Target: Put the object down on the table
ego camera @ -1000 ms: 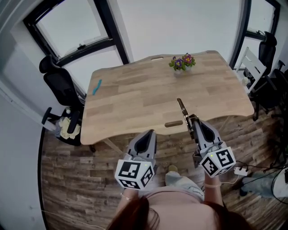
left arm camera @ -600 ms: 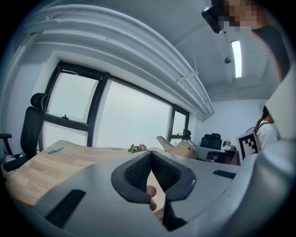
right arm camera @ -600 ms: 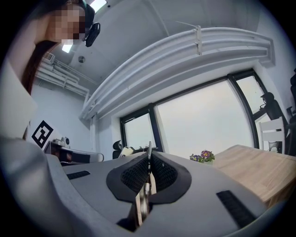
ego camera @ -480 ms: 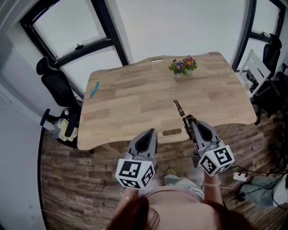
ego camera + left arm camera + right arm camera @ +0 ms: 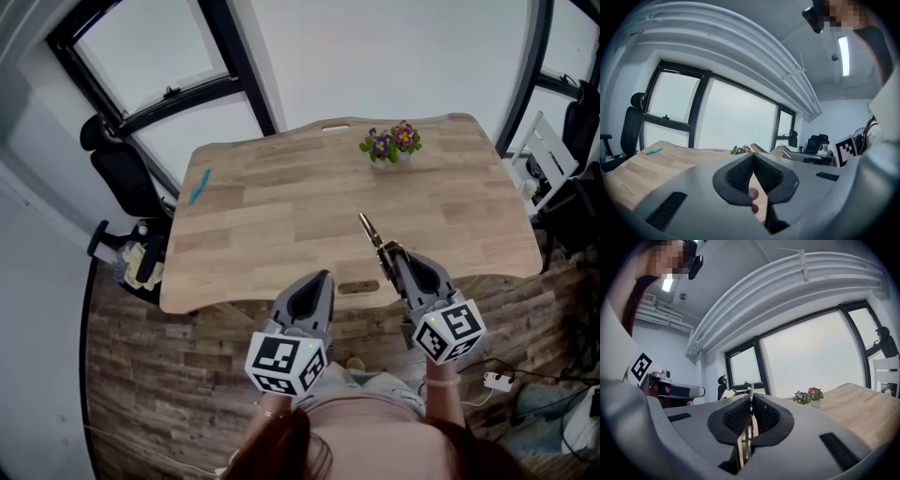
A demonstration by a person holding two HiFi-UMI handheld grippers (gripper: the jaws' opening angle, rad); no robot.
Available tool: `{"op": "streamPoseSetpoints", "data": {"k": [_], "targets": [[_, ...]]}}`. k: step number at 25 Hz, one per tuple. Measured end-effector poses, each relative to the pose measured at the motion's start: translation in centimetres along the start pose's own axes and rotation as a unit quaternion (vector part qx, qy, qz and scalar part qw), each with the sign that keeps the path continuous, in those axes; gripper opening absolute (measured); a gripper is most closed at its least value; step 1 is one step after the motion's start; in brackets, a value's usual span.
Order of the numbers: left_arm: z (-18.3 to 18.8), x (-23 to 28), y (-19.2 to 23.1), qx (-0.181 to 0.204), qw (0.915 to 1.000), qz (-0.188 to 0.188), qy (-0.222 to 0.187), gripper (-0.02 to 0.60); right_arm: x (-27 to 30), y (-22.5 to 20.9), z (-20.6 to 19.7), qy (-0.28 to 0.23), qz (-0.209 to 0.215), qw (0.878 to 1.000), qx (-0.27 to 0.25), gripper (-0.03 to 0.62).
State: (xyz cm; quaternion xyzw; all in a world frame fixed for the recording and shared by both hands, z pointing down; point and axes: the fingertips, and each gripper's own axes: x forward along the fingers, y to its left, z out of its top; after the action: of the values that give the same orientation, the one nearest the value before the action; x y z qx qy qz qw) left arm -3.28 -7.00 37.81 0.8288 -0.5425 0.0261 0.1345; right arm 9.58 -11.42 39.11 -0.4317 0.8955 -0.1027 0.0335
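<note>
Holding step, not yet the release: right tongs are clamped on a thin, blade-like utensil. The right gripper view shows it edge-on, pinched between the two pads. What kind of utensil it is can't be told; it is brownish, with a paler tip. It sticks out ahead of the tongs over the near edge of the tabletop, right of middle, with its tip aimed toward the far edge. It looks clear of the wood, not resting on it. Left tongs are together with nothing between them and sit just short of the near edge, left of the utensil. A small slot in the near edge lies between the two tongs. A flower pot stands by the far edge, well apart from the utensil, and a teal item lies near the left edge. The middle of the tabletop is bare wood. Judged next move: bring the right tongs further in over the bare wood and lower them until the utensil lies flat on the surface. Then part the pads and back out along the handle line so the utensil isn't dragged. The drop spot should be short of the flower pot. The left tongs likely aren't needed.
</note>
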Motion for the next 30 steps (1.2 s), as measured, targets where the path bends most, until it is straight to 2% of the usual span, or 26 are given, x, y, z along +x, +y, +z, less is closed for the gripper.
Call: {"op": "streamPoseSetpoints", "data": {"k": [9, 30], "targets": [[-0.3, 1.4, 1.1, -0.001, 0.9999, 0.008, 0.012, 0.002, 2.5, -1.0, -0.9, 0.011, 0.007, 1.000, 0.009, 0.002], [3.6, 9.7, 6.5, 0.004, 0.9994, -0.031, 0.011, 0.002, 10.8, -4.6, -1.6, 0.043, -0.010, 0.999, -0.011, 0.002]]}}
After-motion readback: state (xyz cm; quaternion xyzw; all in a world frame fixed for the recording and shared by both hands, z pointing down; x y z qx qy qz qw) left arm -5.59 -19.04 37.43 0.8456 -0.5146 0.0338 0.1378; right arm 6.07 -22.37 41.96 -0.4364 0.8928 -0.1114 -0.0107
